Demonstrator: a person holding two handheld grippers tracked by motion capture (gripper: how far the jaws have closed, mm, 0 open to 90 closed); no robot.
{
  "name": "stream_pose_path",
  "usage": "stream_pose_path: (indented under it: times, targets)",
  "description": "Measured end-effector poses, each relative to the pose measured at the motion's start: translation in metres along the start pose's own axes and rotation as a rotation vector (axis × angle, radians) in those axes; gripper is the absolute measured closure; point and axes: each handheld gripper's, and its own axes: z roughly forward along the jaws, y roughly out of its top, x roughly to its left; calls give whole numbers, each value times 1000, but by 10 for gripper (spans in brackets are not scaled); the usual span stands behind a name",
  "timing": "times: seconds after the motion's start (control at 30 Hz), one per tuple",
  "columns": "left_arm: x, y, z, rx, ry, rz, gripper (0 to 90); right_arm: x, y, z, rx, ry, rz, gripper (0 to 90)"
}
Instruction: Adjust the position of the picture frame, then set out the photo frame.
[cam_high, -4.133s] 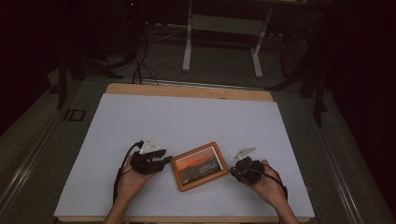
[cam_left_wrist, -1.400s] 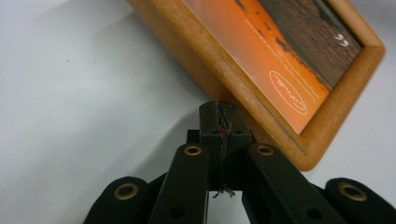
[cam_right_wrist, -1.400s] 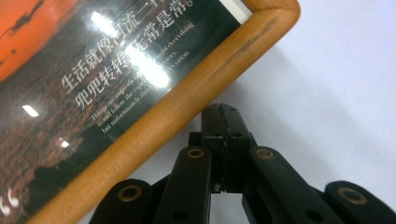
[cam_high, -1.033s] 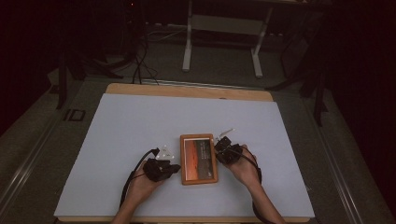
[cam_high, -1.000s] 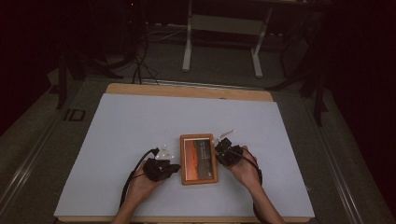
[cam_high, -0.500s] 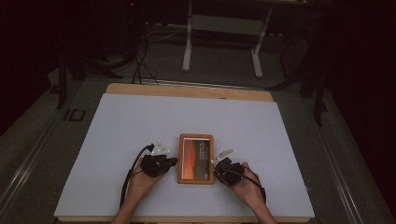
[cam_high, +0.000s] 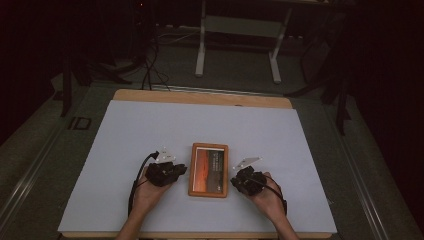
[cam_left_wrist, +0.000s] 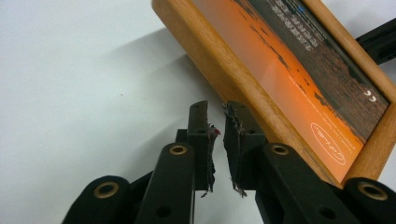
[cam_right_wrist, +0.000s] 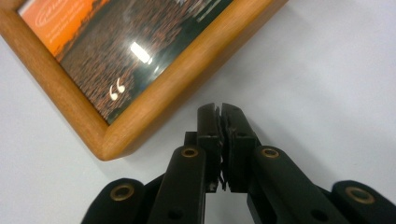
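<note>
A: Wooden picture frame (cam_high: 208, 170) lying flat on the white table sheet (cam_high: 125, 130), long side running away from the near edge, set between the two hands.

B: Orange picture under glass, pale writing and a white oval mark near one corner (cam_left_wrist: 329, 142). Wood border all round.

A: Left gripper (cam_high: 172, 169) just beside the frame's left edge, low on the sheet. Jaws parted by a narrow slit, having just been opening; nothing between them. In the left gripper view (cam_left_wrist: 215, 116), tips close to the wooden edge, one tip perhaps brushing it, hard to tell.

B: Right gripper (cam_high: 239, 181) near the frame's right lower corner, apart from it. Jaws almost pressed together, only a hairline gap after a slight opening just now; nothing pinched. In the right gripper view (cam_right_wrist: 219, 114), tips short of the wood, bare sheet in between.

A: Cable (cam_high: 135, 182) looping from the left gripper back along the forearm.

B: Grey three-cornered plates on top of both grippers. Beyond the table, a dark floor and a metal stand (cam_high: 237, 25).
</note>
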Motion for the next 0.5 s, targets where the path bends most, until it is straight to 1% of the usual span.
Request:
stream_pose_path:
  times: [0.03,0.17,0.2,0.23,0.3,0.37,0.5]
  targets:
    - [1,0,-1,-2,2,-4,785,-3,0,-2,-16,-13,3,859]
    - [2,0,-2,-5,2,-11,761,-5,-1,-4,-28,-11,13,851]
    - [2,1,-4,-15,-2,-16,761,-6,-1,-5,-45,-11,16,839]
    - [1,1,-4,-17,-5,-19,741,-8,0,-7,-67,-16,20,834]
    - [0,1,-6,-22,-10,-22,729,-9,1,-8,-85,-16,24,830]
    - [0,0,-9,-29,-15,-25,716,-8,2,-10,-99,-22,21,816]
    - [-2,0,-13,-40,-23,-38,681,-7,10,-14,-164,-34,0,785]
